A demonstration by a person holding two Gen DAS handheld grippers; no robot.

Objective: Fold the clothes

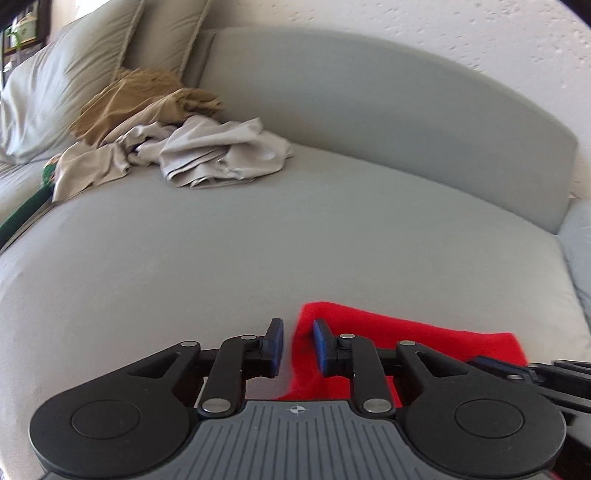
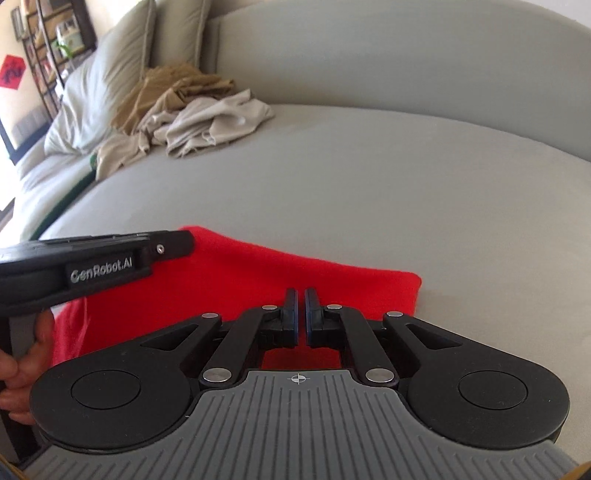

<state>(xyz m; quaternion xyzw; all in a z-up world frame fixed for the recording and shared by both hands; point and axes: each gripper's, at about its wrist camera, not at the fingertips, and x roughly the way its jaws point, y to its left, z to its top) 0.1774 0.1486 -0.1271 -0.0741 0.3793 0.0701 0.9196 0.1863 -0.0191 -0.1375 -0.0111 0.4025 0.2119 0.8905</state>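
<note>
Red fleece cloth (image 2: 236, 280), folded flat into a soft-edged rectangle, is lying on the near part of the pale grey upholstered sofa seat (image 2: 351, 184), directly under both hand-held tools. In the right wrist view it is spreading from about nine o'clock across to three o'clock of the picture's centre, its right-hand edge curling down at a rounded corner.

Left gripper (image 1: 298, 347), black with blue pads, is hovering over the cloth's left edge with its jaws parted a little; a strip of red is showing in the gap, but the pads are not pressing on it. In the right wrist view its black body is reaching in from nine o'clock, and the person's left hand (image 2: 22, 373) is wrapping the handle at eight o'clock.

Right gripper (image 2: 301, 317) is sitting above the middle of the cloth with its jaws almost together, only a thin slit between the pads and nothing caught in it. Its tip is also poking into the left wrist view at four o'clock.

Towards eleven o'clock, well apart from the red cloth, a crumpled heap of pale beige garments (image 1: 221, 151) is resting on the seat, with a tan brown garment (image 1: 125, 103) bunched behind it against grey-green pillows (image 1: 66, 81). A curved grey backrest (image 1: 369, 110) is running across twelve o'clock beneath a white textured wall (image 1: 461, 33).
</note>
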